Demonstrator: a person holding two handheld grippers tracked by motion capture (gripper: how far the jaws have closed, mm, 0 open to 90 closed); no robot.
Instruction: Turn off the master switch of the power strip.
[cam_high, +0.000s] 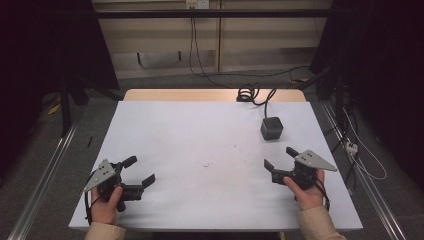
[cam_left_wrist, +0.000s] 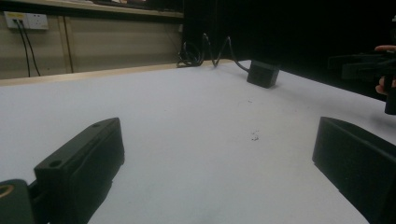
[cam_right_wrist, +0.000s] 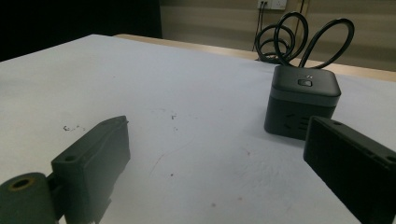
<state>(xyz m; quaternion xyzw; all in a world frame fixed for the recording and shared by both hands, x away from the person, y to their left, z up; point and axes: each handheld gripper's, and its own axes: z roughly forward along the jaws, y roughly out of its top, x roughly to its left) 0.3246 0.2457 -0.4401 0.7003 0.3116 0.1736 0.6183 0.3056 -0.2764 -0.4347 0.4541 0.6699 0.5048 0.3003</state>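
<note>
On the white desk (cam_high: 210, 130), both hands rest near the front edge, well apart. At near left, the left gripper (cam_high: 138, 171) sits with its jaws spread wide, nothing between them. At near right, the right gripper (cam_high: 280, 158) also has its jaws spread and empty. Just beyond it, toward the far right, stands the dark cube (cam_high: 271, 128), its coiled cable (cam_high: 252, 94) trailing off the far edge.
</note>
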